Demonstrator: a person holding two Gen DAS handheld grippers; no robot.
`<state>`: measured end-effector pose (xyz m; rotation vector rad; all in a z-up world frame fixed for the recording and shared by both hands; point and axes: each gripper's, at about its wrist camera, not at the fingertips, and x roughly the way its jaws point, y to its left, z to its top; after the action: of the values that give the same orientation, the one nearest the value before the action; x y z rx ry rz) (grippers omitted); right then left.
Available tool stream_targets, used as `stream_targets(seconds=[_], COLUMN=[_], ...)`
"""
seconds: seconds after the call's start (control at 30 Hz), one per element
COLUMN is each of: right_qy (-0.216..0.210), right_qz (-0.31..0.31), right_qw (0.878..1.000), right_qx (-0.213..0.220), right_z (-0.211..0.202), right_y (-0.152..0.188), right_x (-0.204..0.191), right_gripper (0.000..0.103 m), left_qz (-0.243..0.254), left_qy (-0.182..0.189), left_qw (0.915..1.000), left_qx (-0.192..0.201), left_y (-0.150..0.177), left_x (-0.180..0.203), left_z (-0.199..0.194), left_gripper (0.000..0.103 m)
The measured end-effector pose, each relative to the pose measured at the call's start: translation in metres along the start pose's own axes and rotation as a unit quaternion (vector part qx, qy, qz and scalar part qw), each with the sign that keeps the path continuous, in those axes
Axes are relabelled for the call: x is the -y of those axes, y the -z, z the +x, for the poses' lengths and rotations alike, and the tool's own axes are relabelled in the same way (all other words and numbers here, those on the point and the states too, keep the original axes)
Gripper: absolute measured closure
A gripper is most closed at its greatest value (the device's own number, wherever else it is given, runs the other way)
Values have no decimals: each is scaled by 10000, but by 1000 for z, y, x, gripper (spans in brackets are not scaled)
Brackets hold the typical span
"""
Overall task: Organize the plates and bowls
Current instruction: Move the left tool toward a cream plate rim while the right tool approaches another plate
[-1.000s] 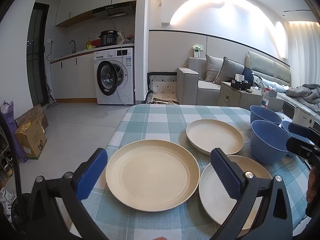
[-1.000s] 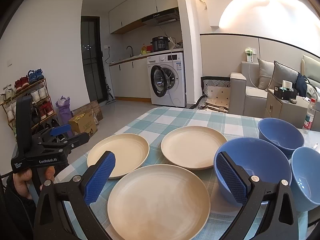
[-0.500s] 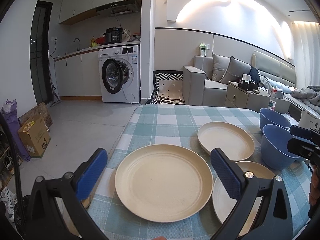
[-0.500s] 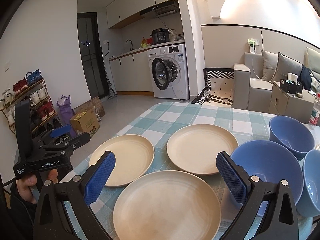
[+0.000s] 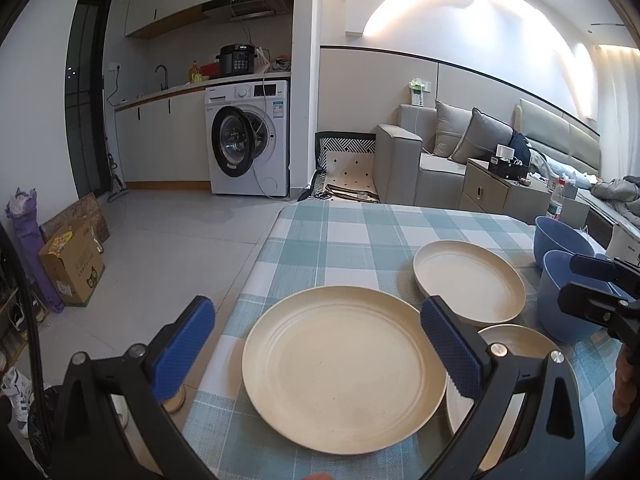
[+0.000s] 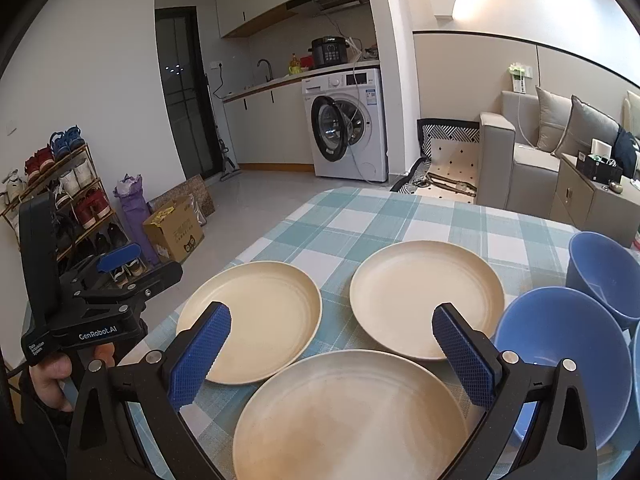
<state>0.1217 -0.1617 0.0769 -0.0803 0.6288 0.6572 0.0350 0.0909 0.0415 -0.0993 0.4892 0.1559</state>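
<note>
Three cream plates lie apart on the checked tablecloth [image 5: 340, 240]. In the left wrist view the big near plate [image 5: 344, 364] sits below my open left gripper [image 5: 316, 344], close to the table's left edge. A second plate [image 5: 468, 280] lies further back, and a third [image 5: 520, 344] is partly hidden behind the right finger. My right gripper [image 6: 332, 354] is open and empty above the nearest plate [image 6: 352, 412], with the other plates [image 6: 256, 320] [image 6: 424, 296] beyond. Blue bowls [image 6: 560, 352] [image 6: 604, 268] stand at the right.
The table's left edge [image 5: 248, 280] drops to a tiled floor with a cardboard box [image 5: 74, 264]. A hand [image 6: 52, 372] holds the left gripper [image 6: 100, 292] off the table's left side. The right gripper [image 5: 600, 292] shows in front of a bowl [image 5: 568, 308].
Both views have shifted left, so the plates and bowls now sit further right in each frame. Both grippers stay open and empty; nothing on the table has moved.
</note>
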Motion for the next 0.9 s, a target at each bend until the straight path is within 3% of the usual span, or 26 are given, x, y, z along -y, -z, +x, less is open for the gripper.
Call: stream_targets(seconds=[0.9], right_qy=[-29], right_qz=[-288], right_qw=[9967], right_qx=[-763], right_z=[82], right_y=[1], right_x=[-15], right_gripper=[5], left_qz=[-180], left_qy=[-264], left_qw=[9967], left_qx=[-749], left_y=[31], left_x=[-28], left_z=[49], left_gripper=[0])
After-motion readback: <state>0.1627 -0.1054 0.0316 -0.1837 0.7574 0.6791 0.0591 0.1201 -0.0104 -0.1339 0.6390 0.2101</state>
